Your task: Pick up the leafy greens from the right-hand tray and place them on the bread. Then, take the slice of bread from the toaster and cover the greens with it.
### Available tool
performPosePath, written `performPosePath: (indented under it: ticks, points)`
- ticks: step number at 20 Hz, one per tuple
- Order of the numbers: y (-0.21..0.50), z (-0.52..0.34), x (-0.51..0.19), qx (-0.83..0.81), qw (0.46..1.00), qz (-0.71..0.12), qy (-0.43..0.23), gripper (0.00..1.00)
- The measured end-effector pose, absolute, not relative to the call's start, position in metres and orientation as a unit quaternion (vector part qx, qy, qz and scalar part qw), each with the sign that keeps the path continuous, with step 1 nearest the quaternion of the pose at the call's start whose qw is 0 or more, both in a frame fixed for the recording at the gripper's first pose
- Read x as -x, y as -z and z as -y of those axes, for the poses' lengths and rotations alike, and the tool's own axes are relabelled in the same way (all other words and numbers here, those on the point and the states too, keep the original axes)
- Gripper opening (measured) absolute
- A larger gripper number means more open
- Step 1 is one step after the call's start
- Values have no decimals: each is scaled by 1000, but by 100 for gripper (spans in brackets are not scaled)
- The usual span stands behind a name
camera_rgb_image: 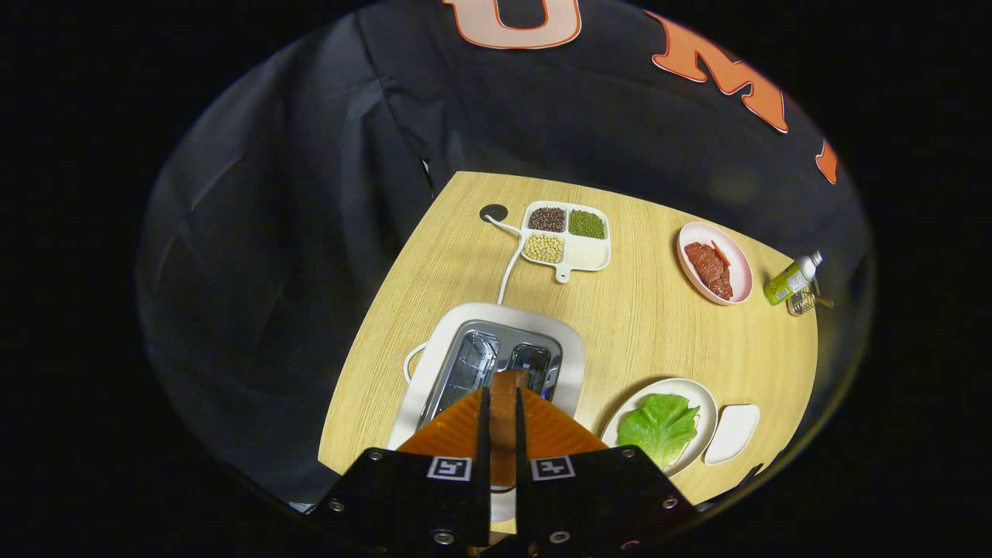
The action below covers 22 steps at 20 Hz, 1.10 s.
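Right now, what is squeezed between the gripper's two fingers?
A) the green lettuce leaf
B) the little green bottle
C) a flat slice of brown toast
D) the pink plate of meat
C: the gripper has both fingers pressed on a flat slice of brown toast, held above the white metal toaster.

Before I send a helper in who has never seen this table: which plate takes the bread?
Start at the white toaster under the hand-held gripper, shut on the bread slice. Just right sits a round white plate; unlike the pink meat plate, it holds a green leaf.
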State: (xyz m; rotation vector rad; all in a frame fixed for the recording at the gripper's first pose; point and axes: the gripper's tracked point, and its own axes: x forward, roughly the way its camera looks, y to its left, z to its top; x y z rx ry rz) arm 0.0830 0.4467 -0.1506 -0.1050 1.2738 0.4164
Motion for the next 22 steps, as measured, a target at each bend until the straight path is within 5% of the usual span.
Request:
performPosePath:
  ticks: [13,22]
  points:
    - [57,-339,-114,-191,816,-501,-218,6]
    - [129,-231,-91,-318,772,-517,-186,6]
